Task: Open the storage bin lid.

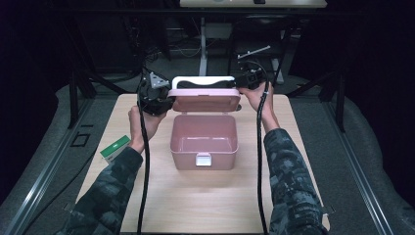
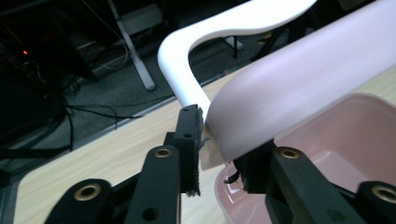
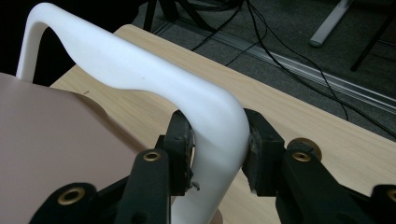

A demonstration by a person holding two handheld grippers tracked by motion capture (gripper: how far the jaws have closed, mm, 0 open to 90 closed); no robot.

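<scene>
Pink plastic storage box (image 1: 204, 142) is seen mid-desk (image 1: 205, 200), its rounded pink lid (image 1: 204, 99) raised at the far side. Lid's left corner is clenched by the left claw (image 1: 166, 102); white curved handle (image 1: 204, 81) is grasped at its right bend by the right claw (image 1: 243, 86).

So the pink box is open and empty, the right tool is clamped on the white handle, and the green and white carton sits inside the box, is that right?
Not quite. The carton lies on the table to the left of the pink box, as the high view shows. The rest holds: the right tool clamps the white handle.
</scene>
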